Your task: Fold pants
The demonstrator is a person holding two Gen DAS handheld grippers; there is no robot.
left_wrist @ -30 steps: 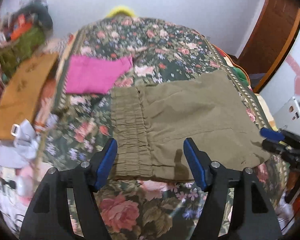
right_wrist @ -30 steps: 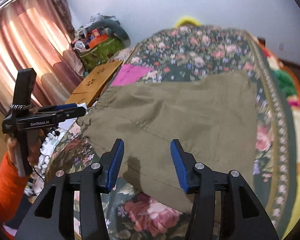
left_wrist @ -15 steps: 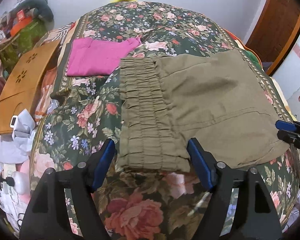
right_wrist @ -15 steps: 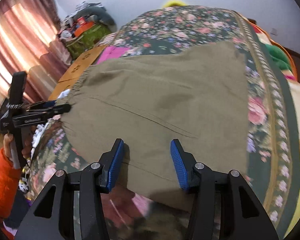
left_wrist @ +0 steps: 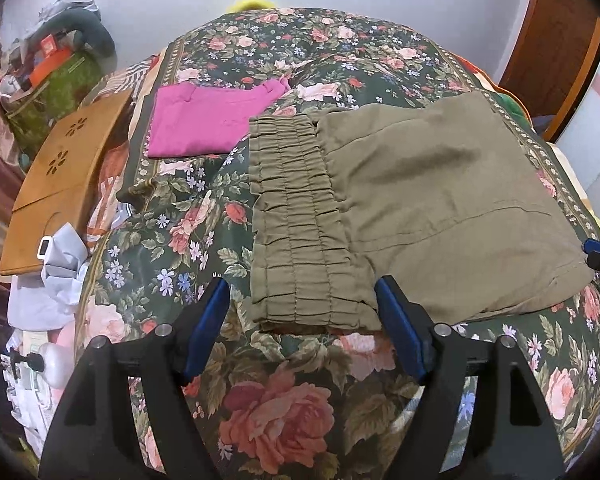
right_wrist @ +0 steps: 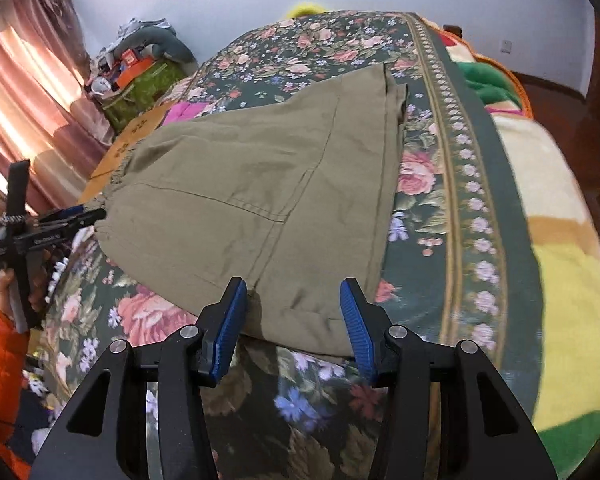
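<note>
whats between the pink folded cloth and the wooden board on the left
In the left wrist view, only a strip of the floral bedspread edge lies between the pink folded cloth and the wooden board.

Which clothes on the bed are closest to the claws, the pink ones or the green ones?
The green pants. Their near edge lies right between both open claws, while the pink ones sit farther back.

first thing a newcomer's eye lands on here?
The olive pants spread mid-bed on the loud floral bedspread, elastic waistband nearest the open left gripper. The open right gripper straddles their near edge. A folded magenta garment lies beyond the waistband.
</note>
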